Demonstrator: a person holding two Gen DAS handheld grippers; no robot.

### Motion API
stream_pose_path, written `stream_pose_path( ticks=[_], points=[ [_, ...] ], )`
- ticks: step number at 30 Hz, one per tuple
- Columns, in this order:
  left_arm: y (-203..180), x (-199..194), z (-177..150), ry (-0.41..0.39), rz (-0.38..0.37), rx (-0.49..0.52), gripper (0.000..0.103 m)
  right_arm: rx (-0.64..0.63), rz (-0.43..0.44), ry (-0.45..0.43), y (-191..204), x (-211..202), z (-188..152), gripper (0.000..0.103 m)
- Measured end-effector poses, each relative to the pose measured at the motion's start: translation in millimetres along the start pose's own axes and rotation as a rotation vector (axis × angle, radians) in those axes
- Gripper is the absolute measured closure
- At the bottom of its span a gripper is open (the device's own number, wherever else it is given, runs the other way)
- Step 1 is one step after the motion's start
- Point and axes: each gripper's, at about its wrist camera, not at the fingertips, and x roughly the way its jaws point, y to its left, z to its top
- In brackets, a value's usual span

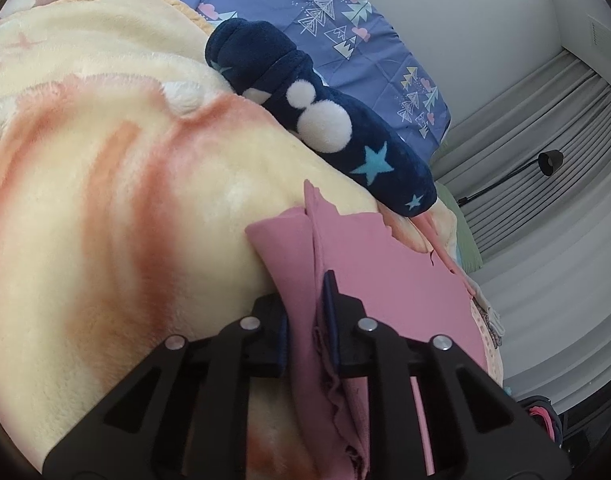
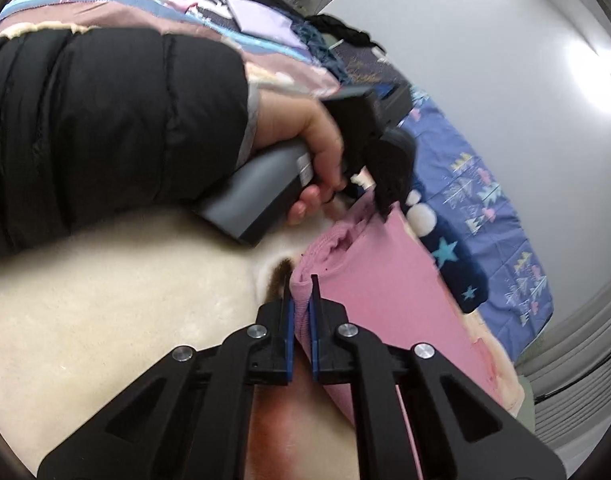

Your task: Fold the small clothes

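A pink garment point(image 1: 389, 280) lies on a cream and orange fleece blanket point(image 1: 105, 200). My left gripper point(image 1: 305, 300) is shut on one bunched edge of the pink garment. My right gripper point(image 2: 299, 300) is shut on another edge of the same pink garment point(image 2: 385, 300). In the right wrist view the left gripper point(image 2: 381, 200) shows farther off, held by a hand in a black sleeve, its tips on the garment's far edge. The garment is stretched between the two grippers.
A navy plush garment with stars and white pompoms point(image 1: 325, 120) lies just beyond the pink one, also in the right wrist view point(image 2: 449, 256). A blue patterned sheet point(image 1: 345, 40) lies behind it. A black lamp point(image 1: 545, 164) and grey curtain stand to the right.
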Motion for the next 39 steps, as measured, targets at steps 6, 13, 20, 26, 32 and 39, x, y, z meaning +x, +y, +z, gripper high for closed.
stream_pose_path(
  ticks=[6,13,20,26,32,39],
  points=[
    [0,0,0,0.0,0.0,0.0,0.089,0.001,-0.011,-0.001,3,-1,0,0.097],
    [2,0,0,0.004,-0.002,-0.011,0.086,-0.002,-0.013,0.008,6,0,-2,0.096],
    [-3,-2,-3,0.045,-0.099,-0.001,0.063,-0.05,-0.044,-0.01,9,-14,-15,0.071],
    [-9,4,-5,0.06,-0.057,0.037,0.061,-0.034,-0.047,0.04,9,9,-5,0.071],
    [-4,9,-3,0.039,-0.01,0.001,0.079,0.005,-0.094,0.074,8,31,7,0.095],
    [-10,-2,-5,-0.011,-0.033,0.01,0.092,0.073,-0.101,0.038,-7,20,6,0.097]
  ],
)
